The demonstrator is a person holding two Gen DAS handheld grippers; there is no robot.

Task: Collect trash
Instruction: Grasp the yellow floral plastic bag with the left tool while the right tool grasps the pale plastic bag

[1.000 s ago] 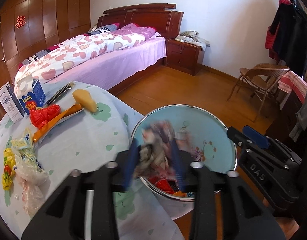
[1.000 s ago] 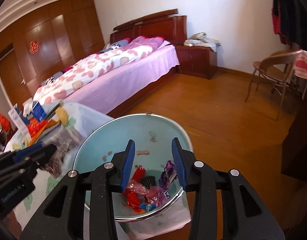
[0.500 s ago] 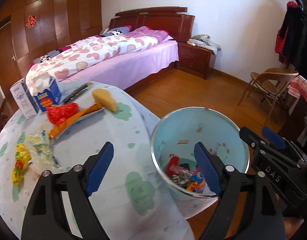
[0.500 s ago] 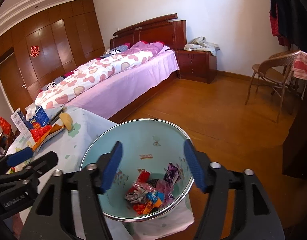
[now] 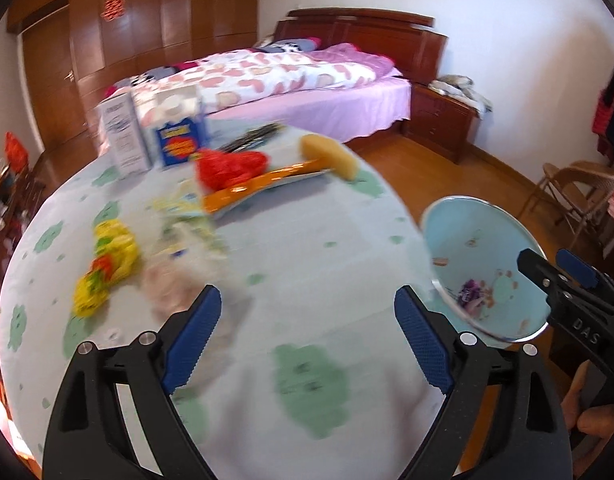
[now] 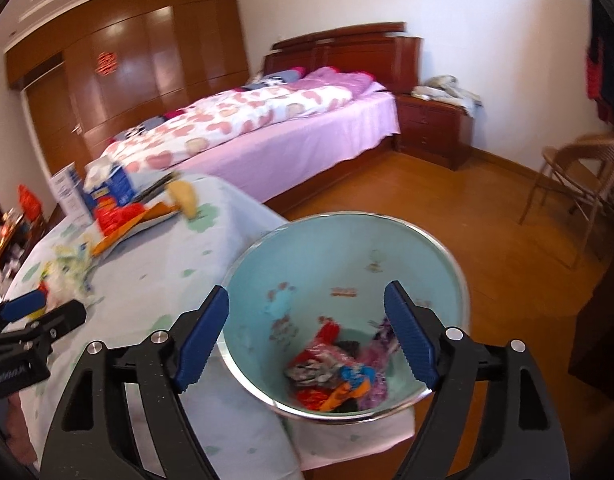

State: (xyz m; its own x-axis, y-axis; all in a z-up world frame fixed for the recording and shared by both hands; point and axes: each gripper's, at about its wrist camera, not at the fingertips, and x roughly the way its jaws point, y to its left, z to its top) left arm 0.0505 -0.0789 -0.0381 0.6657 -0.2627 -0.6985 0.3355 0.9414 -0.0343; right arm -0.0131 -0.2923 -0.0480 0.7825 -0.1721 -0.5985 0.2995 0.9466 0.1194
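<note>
My left tool gapes wide over the surface, yellow wrapper ahead-left; my right tool spreads above the bin holding wrappers

A bed with a pink heart-print quilt stands along the wooden wardrobe wall, a nightstand beside it, a folding chair apart.

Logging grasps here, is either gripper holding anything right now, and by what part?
Nothing is held. The left gripper is open over the table; the right gripper is open above the bin.
</note>
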